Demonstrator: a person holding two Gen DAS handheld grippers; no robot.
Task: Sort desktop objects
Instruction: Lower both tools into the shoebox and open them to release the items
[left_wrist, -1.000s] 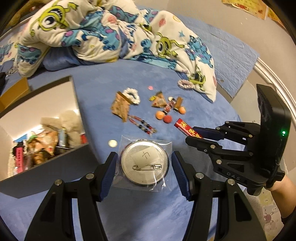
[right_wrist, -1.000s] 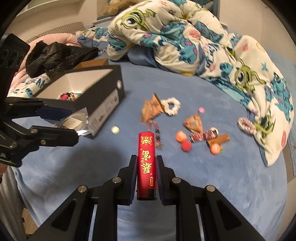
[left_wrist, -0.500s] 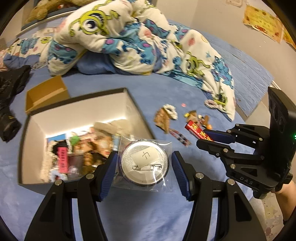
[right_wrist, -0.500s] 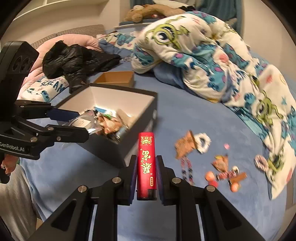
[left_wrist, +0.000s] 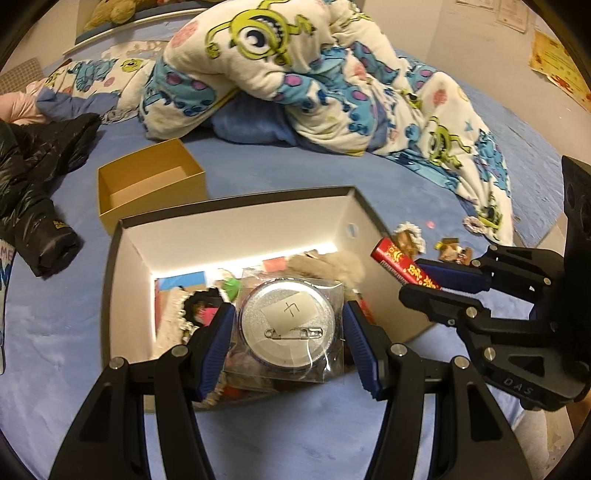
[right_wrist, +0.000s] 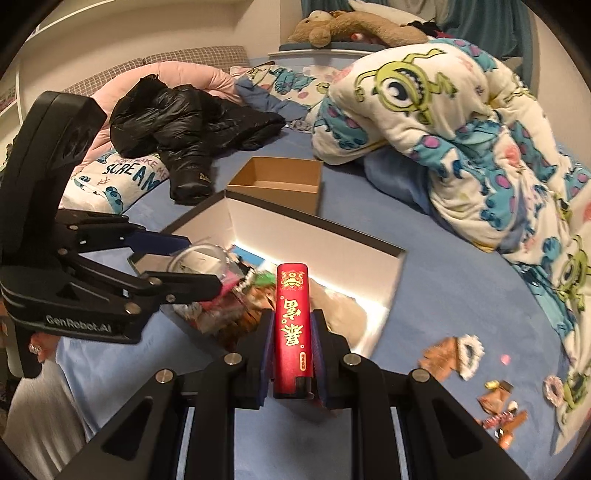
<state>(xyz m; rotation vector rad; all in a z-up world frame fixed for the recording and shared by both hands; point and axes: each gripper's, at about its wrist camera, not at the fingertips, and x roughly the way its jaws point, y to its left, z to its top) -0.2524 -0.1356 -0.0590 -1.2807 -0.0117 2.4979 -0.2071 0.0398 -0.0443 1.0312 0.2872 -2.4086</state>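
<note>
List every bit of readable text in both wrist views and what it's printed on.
"GenRobot.AI": side of the left gripper.
"DAS": body of the right gripper.
"SCREAM": white pillow; its smaller line is unreadable.
Gold characters on the red lighter: too stylised to read.
Handwritten mark on the badge sticker: unclear.

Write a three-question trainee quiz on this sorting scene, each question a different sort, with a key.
1. True or false: the right gripper is shut on the red lighter.
2. Multiple choice: what does the left gripper hold? A) a coin B) a round pin badge in a clear bag C) a bead bracelet
3. Fill in: behind the big grey box that already holds items sits a small, empty ____ cardboard box.

Key:
1. True; its pads press both sides of the lighter.
2. B; the badge shows its safety pin and a paper label.
3. Brown.
</note>
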